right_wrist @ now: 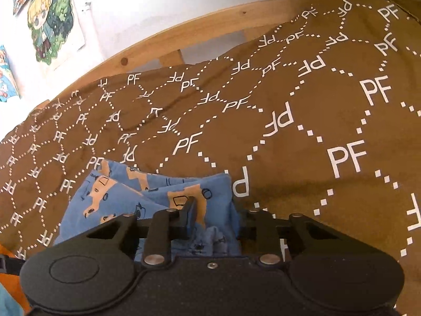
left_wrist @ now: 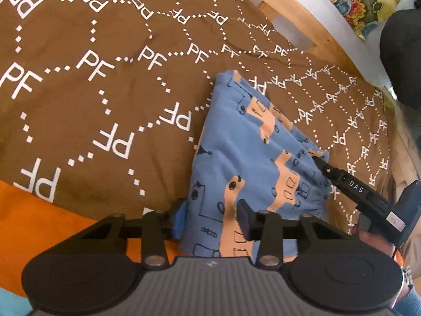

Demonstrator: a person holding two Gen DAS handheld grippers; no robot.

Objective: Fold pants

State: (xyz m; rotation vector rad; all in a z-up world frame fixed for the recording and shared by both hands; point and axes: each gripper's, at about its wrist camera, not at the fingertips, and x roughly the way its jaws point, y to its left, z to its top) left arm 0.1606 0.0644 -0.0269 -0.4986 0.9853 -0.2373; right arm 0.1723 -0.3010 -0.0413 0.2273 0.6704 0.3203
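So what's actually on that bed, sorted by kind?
Blue pants: 1
Brown PF-printed bedcover: 1
Orange cloth at the near edge: 1
Handheld grippers, left gripper and right gripper, each with pants fabric in its jaws: 2
Total: 5

Brown bedspread (left_wrist: pixel 86 105) on a wooden bed against a white wall.
The spread carries white "PF" letters joined by dotted lines. A pale wood rail (right_wrist: pixel 184 31) runs along its far edge. An orange cloth (left_wrist: pixel 39 226) shows at the near edge. A cartoon poster (right_wrist: pixel 52 18) hangs on the wall (right_wrist: pixel 147 0).
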